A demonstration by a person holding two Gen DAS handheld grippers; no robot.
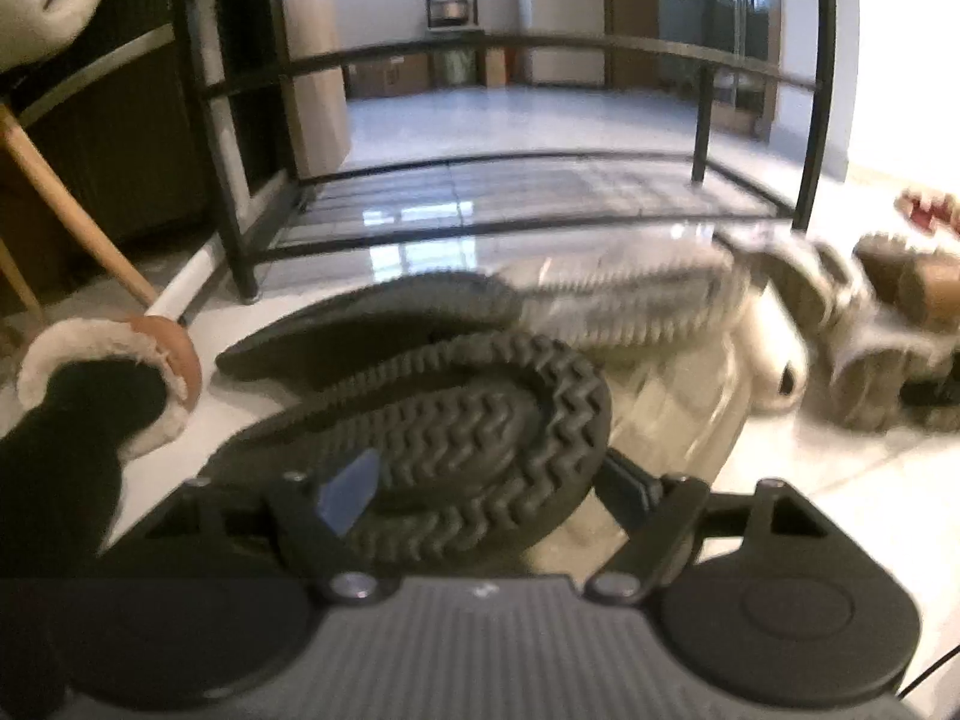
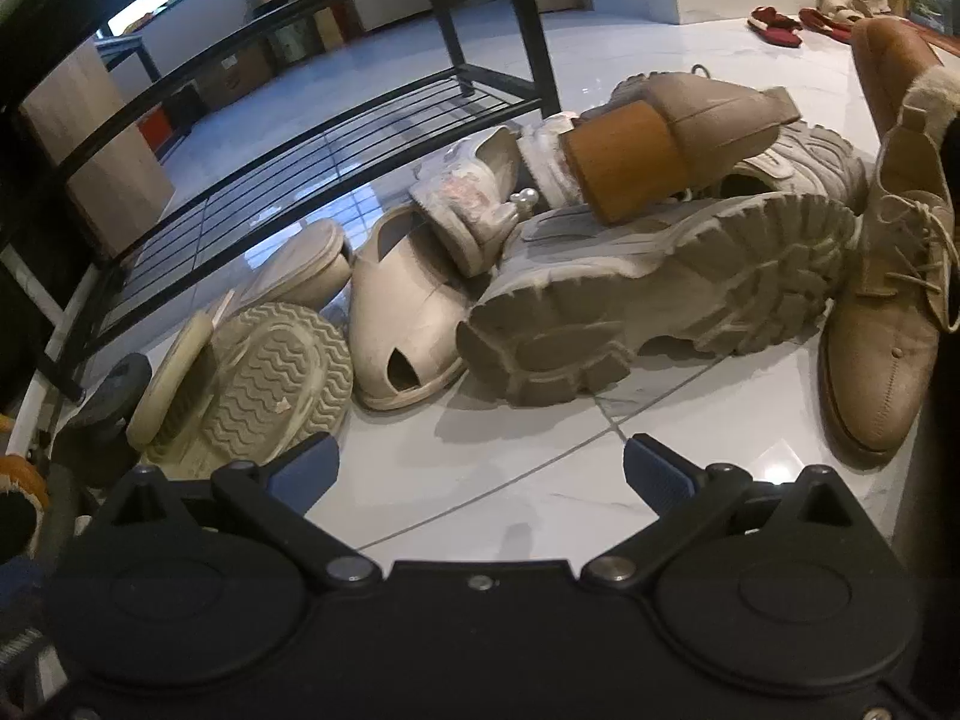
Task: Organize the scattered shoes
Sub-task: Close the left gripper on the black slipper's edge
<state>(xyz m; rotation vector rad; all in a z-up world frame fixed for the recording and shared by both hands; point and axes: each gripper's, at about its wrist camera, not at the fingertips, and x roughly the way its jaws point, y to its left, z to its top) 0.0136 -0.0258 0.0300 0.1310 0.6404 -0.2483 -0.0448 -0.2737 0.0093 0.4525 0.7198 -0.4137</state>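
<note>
Dark shoe (image 1: 456, 444), sole up with zigzag tread, sits between the fingers of the left gripper (image 1: 486, 489), which pinches it; a second dark shoe (image 1: 372, 318) lies just beyond it. Ahead stands the black rack (image 1: 510, 204), its lower shelf bare wire. Fur-lined boot (image 1: 114, 372) to the gripper's left. Right gripper (image 2: 480, 471) is spread wide above the white tile floor (image 2: 540, 480), holding nothing. Directly ahead of it a chunky grey sneaker (image 2: 660, 300) lies on its side; beige sandal (image 2: 408, 324) ahead-left, tan lace-up shoe (image 2: 888, 336) to the right, block-heeled boot (image 2: 678, 138) resting on the pile behind.
</note>
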